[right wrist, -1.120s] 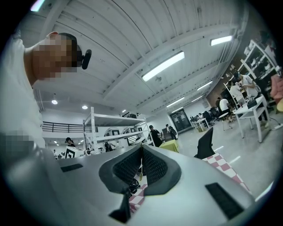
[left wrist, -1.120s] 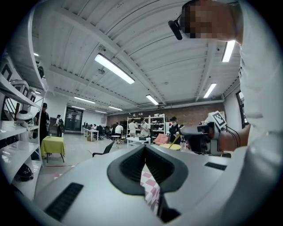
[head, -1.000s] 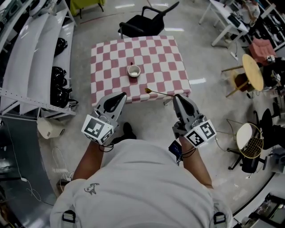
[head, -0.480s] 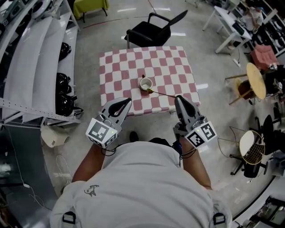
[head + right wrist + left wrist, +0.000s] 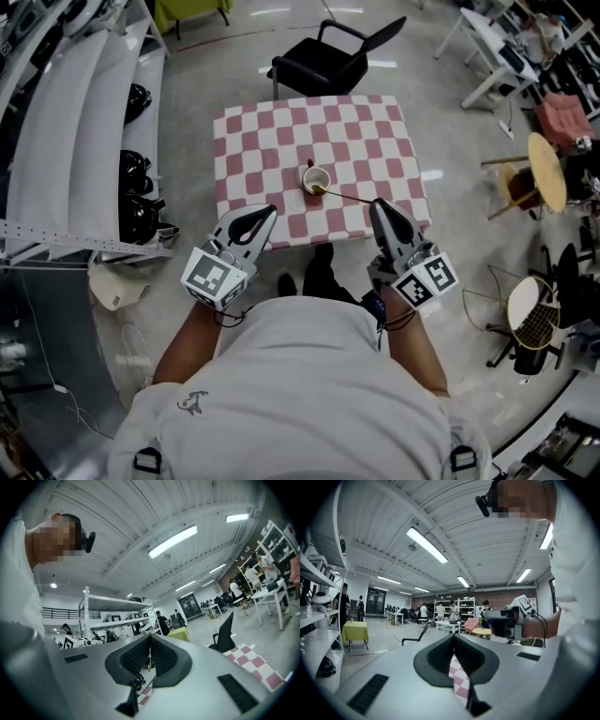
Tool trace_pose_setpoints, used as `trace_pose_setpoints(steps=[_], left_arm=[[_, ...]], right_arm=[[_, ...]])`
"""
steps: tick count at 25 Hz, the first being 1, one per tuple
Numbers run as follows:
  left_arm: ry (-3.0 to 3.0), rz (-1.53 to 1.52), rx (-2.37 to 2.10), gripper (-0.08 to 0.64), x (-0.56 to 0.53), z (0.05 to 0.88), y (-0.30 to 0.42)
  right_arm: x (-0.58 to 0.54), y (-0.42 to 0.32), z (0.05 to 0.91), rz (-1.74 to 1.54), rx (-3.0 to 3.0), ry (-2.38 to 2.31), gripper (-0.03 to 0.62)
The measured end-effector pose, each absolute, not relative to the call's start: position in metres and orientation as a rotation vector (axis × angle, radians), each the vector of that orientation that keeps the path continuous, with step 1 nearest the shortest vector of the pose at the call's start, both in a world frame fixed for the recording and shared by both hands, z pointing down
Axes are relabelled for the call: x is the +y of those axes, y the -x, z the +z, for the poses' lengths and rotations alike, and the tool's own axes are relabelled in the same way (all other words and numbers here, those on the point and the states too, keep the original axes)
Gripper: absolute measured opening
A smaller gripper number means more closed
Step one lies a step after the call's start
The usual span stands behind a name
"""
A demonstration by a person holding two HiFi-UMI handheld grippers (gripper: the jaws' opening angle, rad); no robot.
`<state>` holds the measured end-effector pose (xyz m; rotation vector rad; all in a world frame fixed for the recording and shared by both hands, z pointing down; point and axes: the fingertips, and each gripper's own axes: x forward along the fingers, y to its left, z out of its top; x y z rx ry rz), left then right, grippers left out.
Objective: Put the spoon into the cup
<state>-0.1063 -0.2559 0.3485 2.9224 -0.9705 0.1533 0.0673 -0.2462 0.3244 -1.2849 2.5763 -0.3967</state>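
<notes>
A small white cup (image 5: 316, 178) stands near the middle of the red-and-white checked table (image 5: 375, 141). My right gripper (image 5: 377, 203) hangs over the table's near edge, shut on the handle of a thin gold spoon (image 5: 347, 196). The spoon's bowl reaches the cup's near rim. In the right gripper view the gold handle (image 5: 149, 660) shows as a sliver between the closed jaws of that gripper (image 5: 150, 637). My left gripper (image 5: 266, 212) is level with it at the near left edge, its tips together and nothing in them. In the left gripper view (image 5: 453, 638) only checked cloth shows through the slit.
A black office chair (image 5: 328, 56) stands behind the table. Grey shelving (image 5: 84, 141) with dark objects runs along the left. Round stools (image 5: 548, 169) and white desks (image 5: 487, 47) fill the right side. The person's shoes (image 5: 314, 277) are at the table's near edge.
The person has stepped up to the table. Both grippers moved forward over its near edge, and the spoon's bowl went from short of the cup to its rim.
</notes>
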Motion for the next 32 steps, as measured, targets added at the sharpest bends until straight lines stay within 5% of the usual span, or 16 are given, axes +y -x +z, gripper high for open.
trace_pose_setpoints(steps=[32], left_arm=[[-2.688,0.382,-1.038,0.014,-0.398,0.475,0.049]], right_arm=[[-0.396,-0.095,0.485,-0.7,2.873,1.211,0.034]])
